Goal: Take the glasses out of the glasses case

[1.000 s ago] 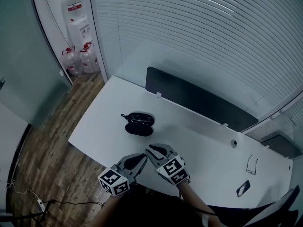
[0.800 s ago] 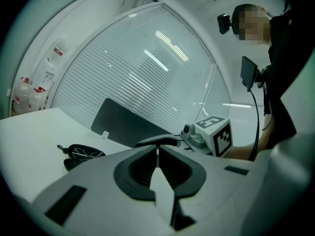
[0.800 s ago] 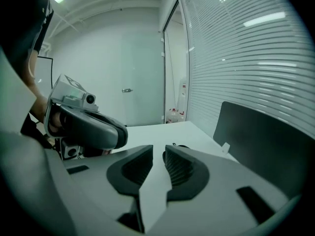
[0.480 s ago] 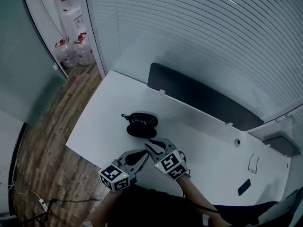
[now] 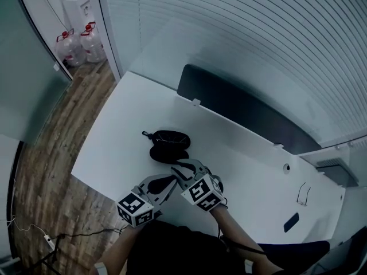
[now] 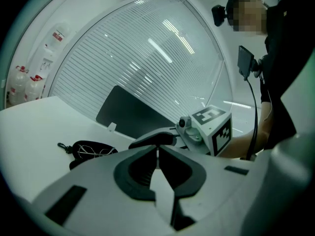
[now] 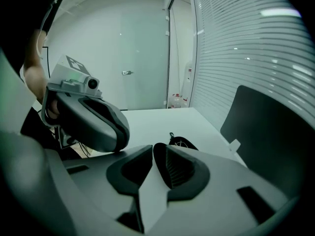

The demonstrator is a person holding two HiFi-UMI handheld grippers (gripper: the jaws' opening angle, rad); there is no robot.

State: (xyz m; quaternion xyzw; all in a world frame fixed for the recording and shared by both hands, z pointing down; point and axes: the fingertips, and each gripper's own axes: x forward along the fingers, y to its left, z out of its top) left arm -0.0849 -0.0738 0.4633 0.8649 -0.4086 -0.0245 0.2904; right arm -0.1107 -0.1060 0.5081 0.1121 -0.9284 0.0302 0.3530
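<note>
1. Desk: white, with a dark panel along its far edge.
2. Left gripper: jaws closed, empty, at the near edge.
3. Right gripper: jaws closed, empty, just beside the left.
4. Glasses case: black, open, on the desk just beyond both grippers.

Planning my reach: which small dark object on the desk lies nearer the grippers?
The open glasses case, ahead of the left gripper and right gripper; the flat dark object lies far right on the desk.
</note>
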